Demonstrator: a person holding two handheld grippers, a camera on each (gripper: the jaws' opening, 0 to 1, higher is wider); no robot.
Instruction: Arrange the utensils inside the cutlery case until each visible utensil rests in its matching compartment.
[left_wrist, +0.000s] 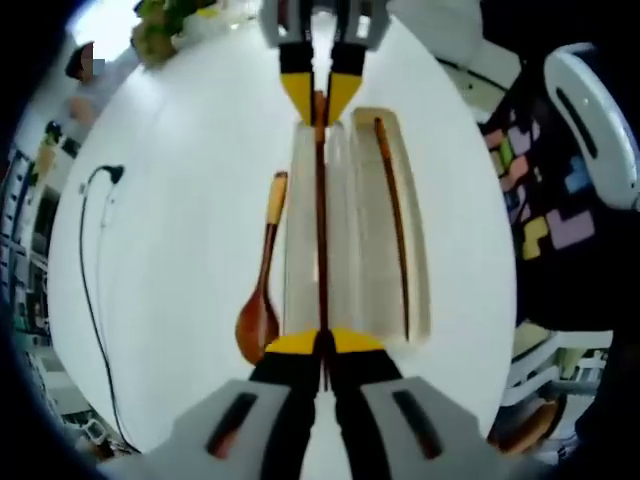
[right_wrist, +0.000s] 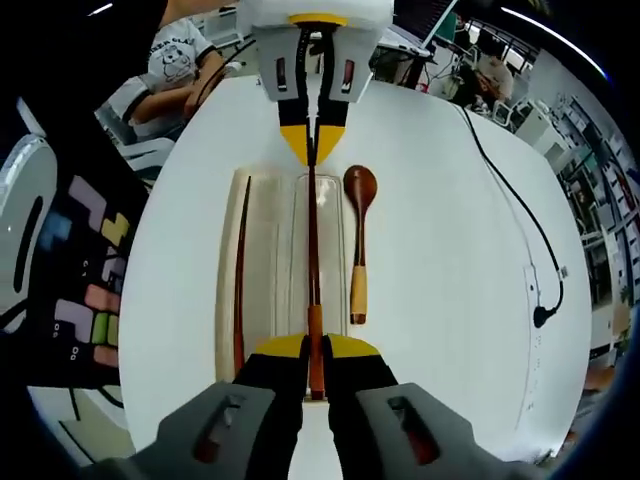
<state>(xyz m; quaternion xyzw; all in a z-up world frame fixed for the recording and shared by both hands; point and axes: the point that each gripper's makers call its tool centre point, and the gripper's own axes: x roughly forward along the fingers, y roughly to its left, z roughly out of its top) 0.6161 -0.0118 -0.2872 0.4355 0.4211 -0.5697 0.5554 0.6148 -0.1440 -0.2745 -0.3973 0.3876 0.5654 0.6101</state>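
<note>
While both grippers pinch one chopstick (left_wrist: 322, 240) over the case (left_wrist: 415, 250), lower it level.
Left gripper (left_wrist: 322, 345) and right gripper (right_wrist: 314, 350) clamp opposite ends; spoon (right_wrist: 358, 240) waits beside.

A white round table (left_wrist: 190, 130) carries a black cable (right_wrist: 520, 225) that runs across its top and ends in a plug (right_wrist: 543, 317). A person in a white shirt (right_wrist: 180, 60) sits at its edge, near a patterned mat (left_wrist: 535, 190) of coloured blocks
</note>
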